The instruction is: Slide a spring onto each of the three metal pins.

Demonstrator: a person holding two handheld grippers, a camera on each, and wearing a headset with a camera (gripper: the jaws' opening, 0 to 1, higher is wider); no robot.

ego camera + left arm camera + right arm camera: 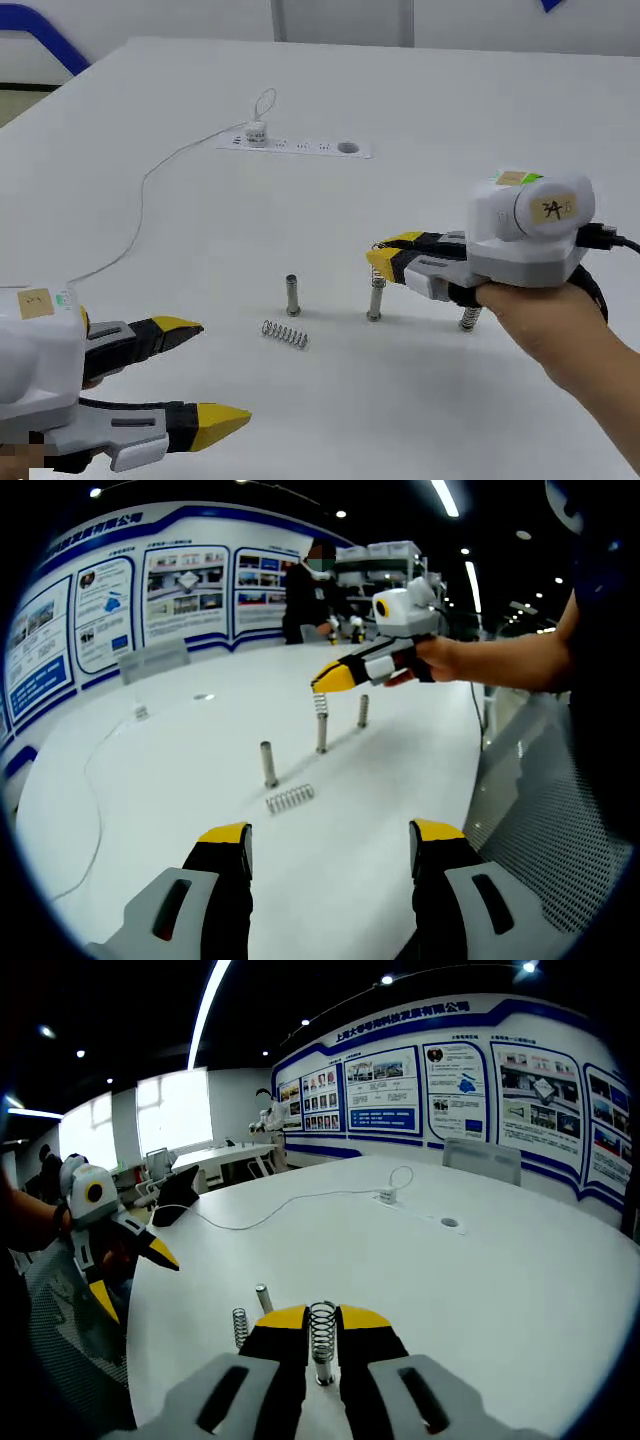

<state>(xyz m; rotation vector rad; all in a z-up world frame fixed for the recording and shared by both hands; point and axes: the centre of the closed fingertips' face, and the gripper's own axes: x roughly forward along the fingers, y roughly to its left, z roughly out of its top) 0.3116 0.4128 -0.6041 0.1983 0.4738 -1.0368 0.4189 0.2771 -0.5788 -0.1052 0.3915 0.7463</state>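
Currently, right tongs [322, 1318] closed on held spring [322, 1338], already over middle pin [374, 312], centre-right of head view. Left tongs [215, 372] open, empty, lower left. Loose spring [285, 333] lies on desk [330, 90] just beside bare pin [292, 295], ahead of your left tongs. Likely light, compliant, prone to roll; grip mid-coil, gently.

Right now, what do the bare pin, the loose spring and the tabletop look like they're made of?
Bare pin: looks like metal, dull grey with a soft sheen, probably steel. Loose spring: thin coiled wire, bright silvery, likely steel; the held spring in the right claw looks the same. Tabletop: smooth white, faintly glossy, perhaps laminate; can't tell for sure.
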